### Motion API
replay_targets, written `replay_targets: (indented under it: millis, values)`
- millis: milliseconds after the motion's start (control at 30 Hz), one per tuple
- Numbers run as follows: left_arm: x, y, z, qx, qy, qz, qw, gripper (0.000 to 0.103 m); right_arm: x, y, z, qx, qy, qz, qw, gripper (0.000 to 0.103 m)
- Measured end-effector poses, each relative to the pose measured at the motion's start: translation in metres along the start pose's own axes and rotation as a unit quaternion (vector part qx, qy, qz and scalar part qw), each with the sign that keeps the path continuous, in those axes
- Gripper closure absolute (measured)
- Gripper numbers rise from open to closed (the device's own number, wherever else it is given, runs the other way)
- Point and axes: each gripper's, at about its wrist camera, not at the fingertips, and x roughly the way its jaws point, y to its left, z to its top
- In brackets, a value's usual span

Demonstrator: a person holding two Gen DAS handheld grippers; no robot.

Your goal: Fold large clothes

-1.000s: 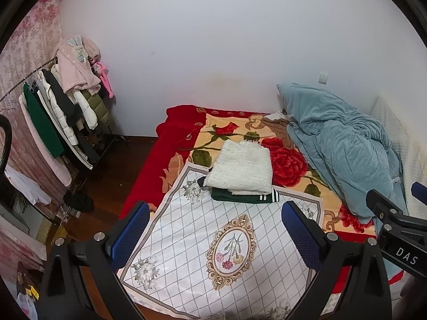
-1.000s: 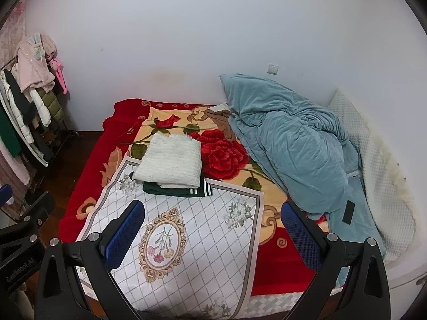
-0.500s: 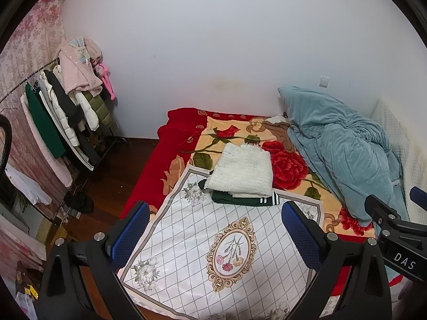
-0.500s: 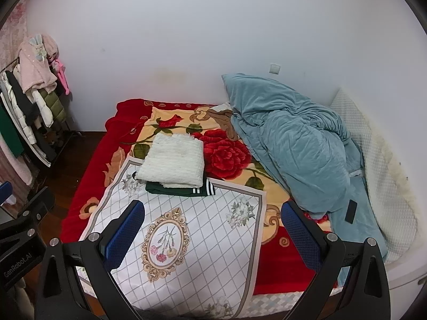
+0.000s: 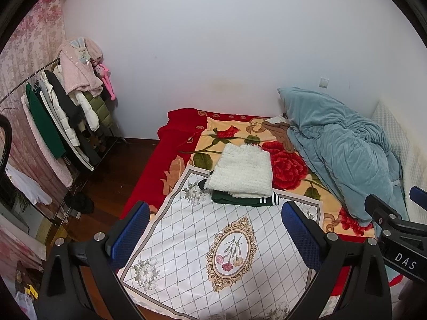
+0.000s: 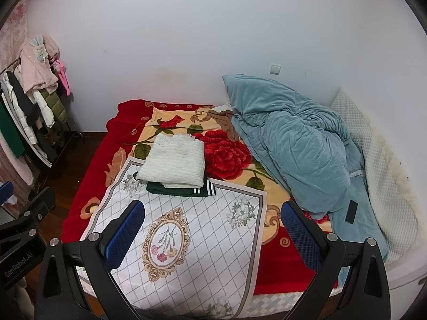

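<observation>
Left wrist view takes in the clothes rack (image 5: 66,122) at the far left, hung with coats against the pink floral curtain (image 5: 29,61), above the dark wood floor (image 5: 114,168). Next comes the bed with its red rose blanket (image 5: 288,165). A white diamond-patterned sheet (image 5: 213,253) lies spread over the near part of the blanket. At its far edge sits the folded white knit garment (image 5: 242,172), resting on top of a folded dark green garment (image 5: 240,200) with white stripes. Further right a blue-grey quilt (image 5: 341,154) is heaped against the wall. The left gripper (image 5: 216,236) hangs above the sheet with its blue fingers wide apart and nothing between them, well short of the folded pile. At the right edge, part of the right gripper (image 5: 395,229) shows.

From the right wrist view, the right gripper (image 6: 213,237) is likewise spread wide and empty over the sheet, the folded pile beyond it. A small black object (image 6: 351,211) lies on the quilt, and a white quilted pad (image 6: 379,160) lines the far right side.
</observation>
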Motion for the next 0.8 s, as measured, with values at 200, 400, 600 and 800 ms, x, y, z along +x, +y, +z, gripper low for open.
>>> replay_targets:
  millis: [200, 400, 600, 800]
  values:
    - [-0.0006, -0.0017, 0.0016, -0.002, 0.0, -0.002, 1.0, 0.002, -0.0018, 0.0008, 0.0, 0.0, -0.001, 0.0, 1.0, 0.0]
    - [-0.0007, -0.0023, 0.0031, -0.002, -0.001, -0.001, 1.0, 0.002, -0.0056, 0.0029, -0.0025, -0.002, 0.0, -0.002, 1.0, 0.0]
    - [-0.0007, -0.0021, 0.0025, -0.003, -0.001, -0.001, 1.0, 0.002, -0.0052, 0.0044, -0.001, -0.002, -0.001, -0.001, 1.0, 0.0]
    - [-0.0009, -0.0018, 0.0017, -0.003, -0.003, -0.001, 1.0, 0.002, -0.0056, 0.0058, -0.0004, -0.002, -0.001, 0.0, 1.0, 0.0]
